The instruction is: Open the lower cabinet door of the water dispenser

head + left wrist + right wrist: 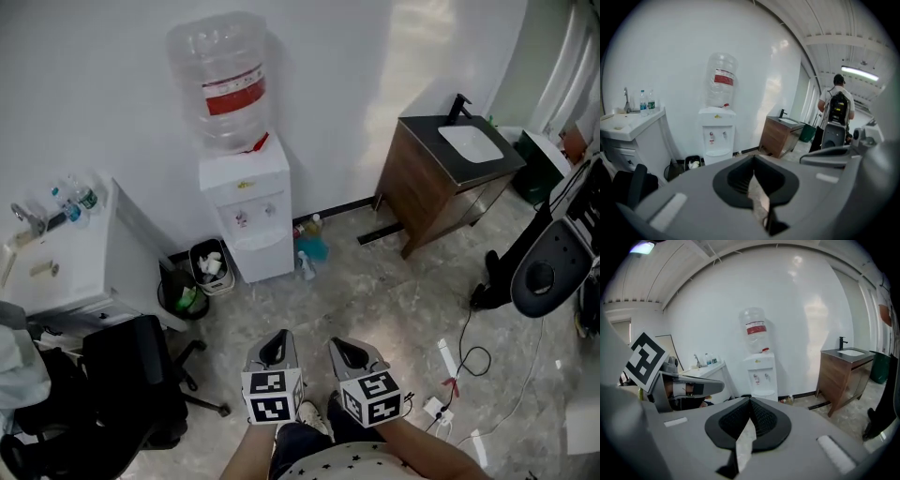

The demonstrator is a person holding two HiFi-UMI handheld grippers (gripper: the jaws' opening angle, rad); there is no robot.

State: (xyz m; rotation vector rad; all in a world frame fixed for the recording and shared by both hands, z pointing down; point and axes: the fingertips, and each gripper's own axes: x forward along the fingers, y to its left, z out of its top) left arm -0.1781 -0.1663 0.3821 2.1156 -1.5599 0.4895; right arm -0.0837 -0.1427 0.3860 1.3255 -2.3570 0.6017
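Note:
The white water dispenser [247, 208] stands against the far wall with a clear bottle [225, 80] on top. Its lower cabinet door [263, 259] looks closed. The dispenser also shows in the left gripper view [716, 136] and in the right gripper view [761, 376]. Both grippers hang side by side close to the person, well short of the dispenser. The left gripper [277, 345] [752, 162] is shut and holds nothing. The right gripper [345, 349] [750, 402] is shut too, also with nothing in it.
A small bin of rubbish [212, 267] and a black bin [181, 294] sit left of the dispenser, bottles [310, 246] on the floor to its right. A white sink counter [67, 267] and a black office chair [127, 384] are at the left, a wooden vanity [441, 183] and cables [469, 361] at the right. A person with a backpack [839, 107] stands far off.

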